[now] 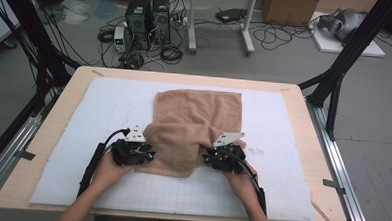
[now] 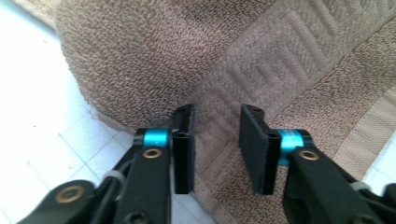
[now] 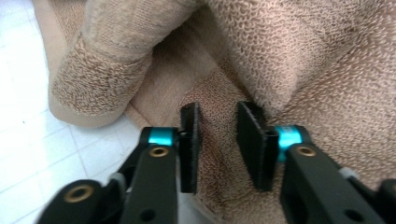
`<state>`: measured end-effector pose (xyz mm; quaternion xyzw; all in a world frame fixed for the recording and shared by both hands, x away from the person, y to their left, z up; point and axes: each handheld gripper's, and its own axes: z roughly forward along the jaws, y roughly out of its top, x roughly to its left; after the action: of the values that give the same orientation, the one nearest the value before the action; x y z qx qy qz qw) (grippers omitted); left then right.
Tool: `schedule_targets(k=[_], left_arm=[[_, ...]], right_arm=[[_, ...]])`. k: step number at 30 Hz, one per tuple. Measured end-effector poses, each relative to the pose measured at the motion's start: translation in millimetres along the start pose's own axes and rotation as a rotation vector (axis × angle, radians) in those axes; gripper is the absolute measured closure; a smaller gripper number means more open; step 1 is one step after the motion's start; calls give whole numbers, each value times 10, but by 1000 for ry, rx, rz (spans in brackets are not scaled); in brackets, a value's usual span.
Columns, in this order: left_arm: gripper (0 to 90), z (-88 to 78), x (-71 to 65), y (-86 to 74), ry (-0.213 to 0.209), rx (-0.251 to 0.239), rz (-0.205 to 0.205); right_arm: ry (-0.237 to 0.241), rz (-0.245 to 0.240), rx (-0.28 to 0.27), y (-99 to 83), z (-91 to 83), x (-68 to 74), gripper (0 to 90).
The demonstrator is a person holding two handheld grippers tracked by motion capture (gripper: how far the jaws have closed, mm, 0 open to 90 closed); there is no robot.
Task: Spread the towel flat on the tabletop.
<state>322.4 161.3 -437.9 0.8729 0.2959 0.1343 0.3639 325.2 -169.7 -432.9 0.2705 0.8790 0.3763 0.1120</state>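
table (image 1: 302,145): white mat covers it, nothing blocks the hands | towel (image 1: 196,121): brown, lies mid-mat, near part bunched up and folded over (a fold in progress, I judge) | left gripper (image 1: 144,151): at the towel's near left edge, jaws narrow, cloth between yet a gap shows | right gripper (image 1: 213,155): near right edge, same narrow gap, not pinching | floor behind: computers (image 1: 148,18), cables.

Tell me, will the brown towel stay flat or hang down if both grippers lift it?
The towel will probably droop: it already bunches into soft folds near the left gripper and right gripper. Its looped pile should grip the pads rather than slip. It looks light.
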Motion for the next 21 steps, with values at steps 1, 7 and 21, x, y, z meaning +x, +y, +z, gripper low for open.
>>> schedule_targets(k=[1, 7, 21], left_arm=[[802, 4, -21, 10, 11, 4, 14], [861, -15, -34, 16, 14, 1, 13], [873, -327, -47, 31, 24, -69, 21]], right_arm=[[5, -1, -4, -1, 2, -10, 773], [40, -6, 4, 16, -49, -39, 830], [65, -41, -63, 3, -654, -70, 834]])
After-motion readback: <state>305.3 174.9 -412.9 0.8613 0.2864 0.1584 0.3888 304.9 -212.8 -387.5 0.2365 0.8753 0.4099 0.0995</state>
